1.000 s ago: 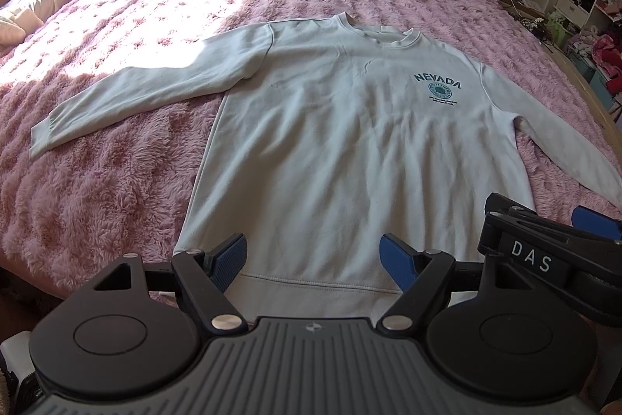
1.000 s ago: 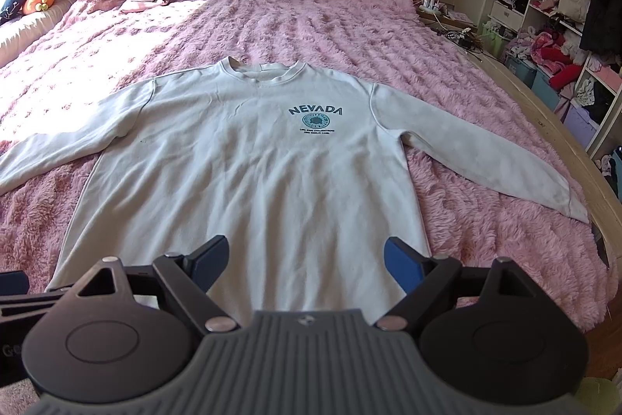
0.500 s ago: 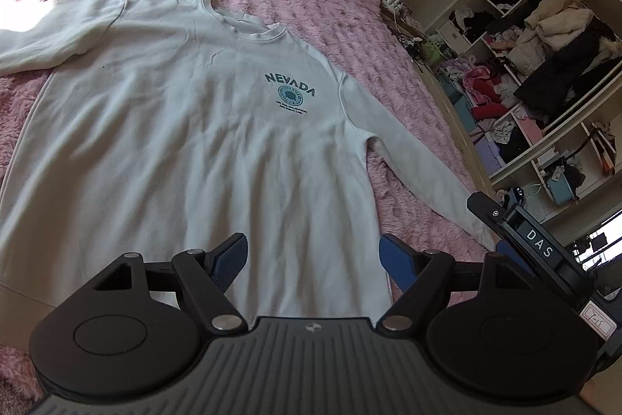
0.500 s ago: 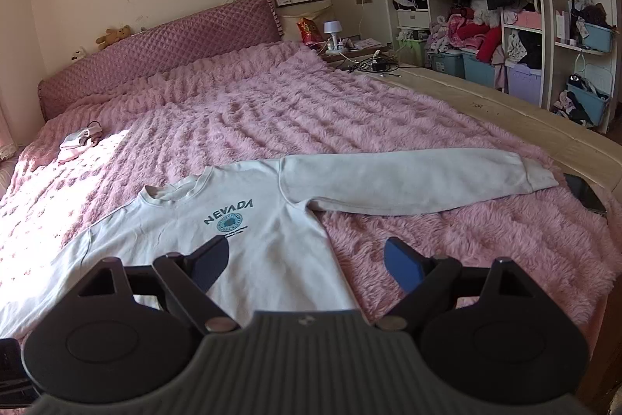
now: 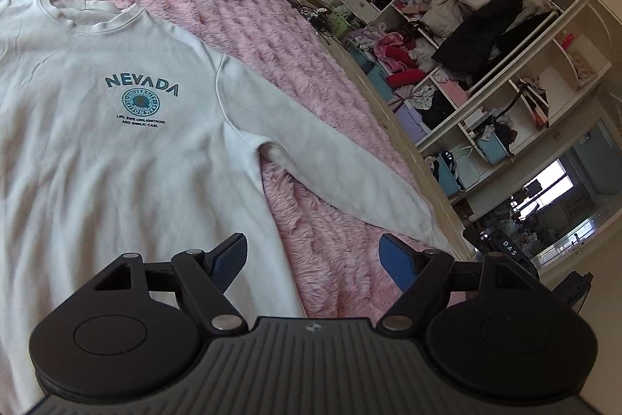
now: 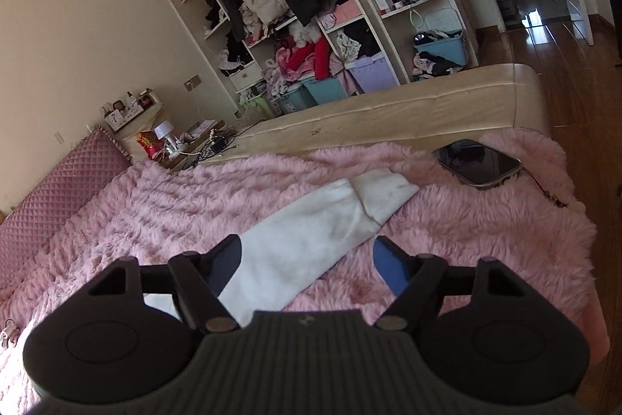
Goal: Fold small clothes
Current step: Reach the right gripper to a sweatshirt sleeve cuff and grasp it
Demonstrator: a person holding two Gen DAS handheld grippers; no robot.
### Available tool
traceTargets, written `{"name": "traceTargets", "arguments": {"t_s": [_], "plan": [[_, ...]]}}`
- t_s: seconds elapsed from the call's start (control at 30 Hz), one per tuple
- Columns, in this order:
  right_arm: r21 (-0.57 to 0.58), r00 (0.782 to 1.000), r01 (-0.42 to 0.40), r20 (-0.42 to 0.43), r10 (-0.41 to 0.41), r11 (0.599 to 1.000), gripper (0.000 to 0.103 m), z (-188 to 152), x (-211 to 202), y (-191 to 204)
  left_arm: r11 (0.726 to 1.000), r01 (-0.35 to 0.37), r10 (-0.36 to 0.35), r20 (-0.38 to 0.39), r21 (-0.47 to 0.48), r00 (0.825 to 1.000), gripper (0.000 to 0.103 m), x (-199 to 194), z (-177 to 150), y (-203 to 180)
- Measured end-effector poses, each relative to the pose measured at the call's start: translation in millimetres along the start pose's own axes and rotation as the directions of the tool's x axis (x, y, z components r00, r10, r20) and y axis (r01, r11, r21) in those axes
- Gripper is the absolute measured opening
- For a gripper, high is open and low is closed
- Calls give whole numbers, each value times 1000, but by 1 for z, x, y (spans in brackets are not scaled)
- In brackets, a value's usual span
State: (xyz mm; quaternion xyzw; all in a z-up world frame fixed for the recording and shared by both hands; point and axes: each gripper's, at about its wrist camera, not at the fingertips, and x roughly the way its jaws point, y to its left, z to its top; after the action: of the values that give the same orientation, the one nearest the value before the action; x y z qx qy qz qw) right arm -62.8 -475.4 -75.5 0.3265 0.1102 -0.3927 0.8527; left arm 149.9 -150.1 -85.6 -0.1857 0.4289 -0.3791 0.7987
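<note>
- We see a pale sweatshirt (image 5: 116,150) printed with the word NEVADA, lying flat and face up on a fluffy pink bedspread (image 5: 318,236); no fold has been made in it yet.
- Our left gripper (image 5: 313,263) hangs above the sweatshirt's side edge, its two blue pads spread wide with nothing between them. The chest print lies ahead and to its left; the sleeve runs off ahead and to its right.
- Our right gripper (image 6: 307,265) hovers over that same sleeve (image 6: 311,244), which stretches straight ahead of it. The ribbed cuff (image 6: 383,195) lies just beyond the fingertips, slightly right.
- The right jaws have just been narrowing a little, yet they stand well apart, and the pads do not press on the cloth that lies below the gap.
- A dark phone (image 6: 478,162) rests on the bedspread further ahead and to the right of the right gripper, near the cuff but apart from it.
- We judge the step in hand to be the reach for the sleeve, the first fold.
- Next, we think the right gripper needs to drop onto the sleeve near the cuff, pinch it, and carry it across the chest, while the left takes or steadies the side edge.
</note>
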Motion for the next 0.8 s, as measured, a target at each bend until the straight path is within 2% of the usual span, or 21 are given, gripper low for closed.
{"name": "traceTargets", "arguments": {"t_s": [0.13,0.2,0.37,0.57,0.6,0.63,0.67,0.7,0.73,0.8], "plan": [[83,997,55,-50,-51,995,60,2,53,-30,999,7,-7,-8,46,1000,90,47,19,-2],[102,997,71,-47,-67,992,60,3,74,-39,998,19,-18,-5,56,1000,90,75,28,1],[167,998,46,-48,-38,985,62,6,111,-50,999,-2,2,-9,37,1000,90,125,43,10],[228,1000,15,-23,-10,974,65,12,143,-51,1000,2,-3,-91,-5,996,90,162,37,18],[235,1000,10,-22,-5,972,61,13,147,-51,1000,5,-5,-102,-4,995,90,166,34,19],[245,1000,10,-19,-5,969,45,14,150,-51,1000,2,-2,-110,1,994,90,169,32,19],[253,1000,19,-19,-15,967,35,14,154,-51,1000,-1,2,-115,10,993,90,170,28,19],[258,999,37,-22,-33,966,13,14,155,-51,1000,-2,5,-117,21,993,90,171,27,18],[264,999,46,-25,-41,963,8,13,155,-52,1000,-4,8,-118,31,993,90,171,25,18],[291,999,31,-22,-26,956,7,12,155,-58,999,-12,17,-125,42,992,91,174,24,17]]}}
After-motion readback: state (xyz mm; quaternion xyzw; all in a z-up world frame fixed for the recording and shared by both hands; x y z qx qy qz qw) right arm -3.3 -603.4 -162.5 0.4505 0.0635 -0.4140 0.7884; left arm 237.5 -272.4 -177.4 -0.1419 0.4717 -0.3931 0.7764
